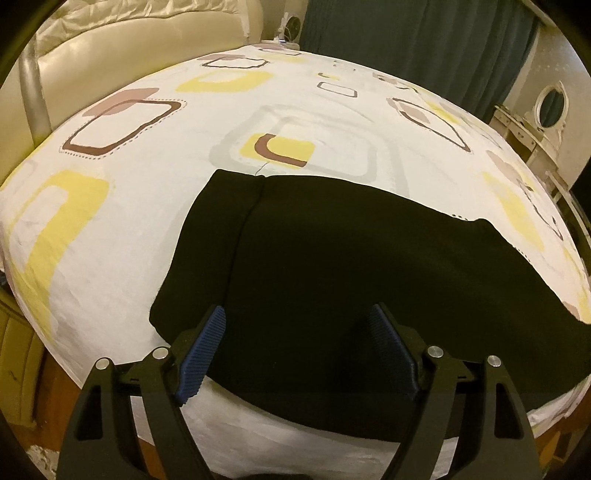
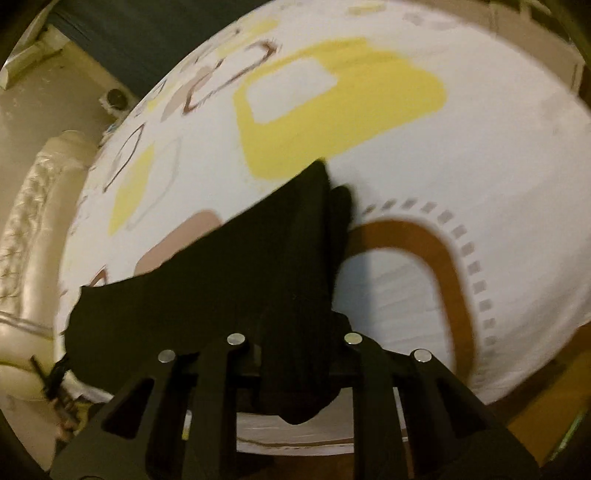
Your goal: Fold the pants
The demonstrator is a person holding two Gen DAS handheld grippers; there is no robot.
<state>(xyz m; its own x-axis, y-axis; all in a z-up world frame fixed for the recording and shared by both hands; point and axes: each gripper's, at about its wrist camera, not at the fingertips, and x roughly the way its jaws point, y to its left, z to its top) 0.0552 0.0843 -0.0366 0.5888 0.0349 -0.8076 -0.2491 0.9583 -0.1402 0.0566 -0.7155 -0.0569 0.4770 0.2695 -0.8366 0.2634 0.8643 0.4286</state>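
Black pants (image 1: 314, 266) lie on a patterned bed (image 1: 147, 206). The left gripper (image 1: 299, 350) hovers above them, jaws wide and empty. The right gripper (image 2: 295, 354) is clamped narrow on a bunched pant end.

There is one pair of black pants (image 1: 332, 266) lying on one bed (image 1: 147, 206). The bed has one white sheet with yellow and brown shapes on it. There are two grippers, a left gripper (image 1: 299, 321) and a right gripper (image 2: 299, 332). Each gripper has two fingers, so that makes four fingers. Two blue pads (image 1: 201, 354) show on the left gripper, one on each finger. Four small silver round pins show on each gripper, so eight pins. There is one dark curtain (image 1: 406, 40), one cream padded headboard (image 1: 129, 33) and one round mirror (image 1: 552, 105).
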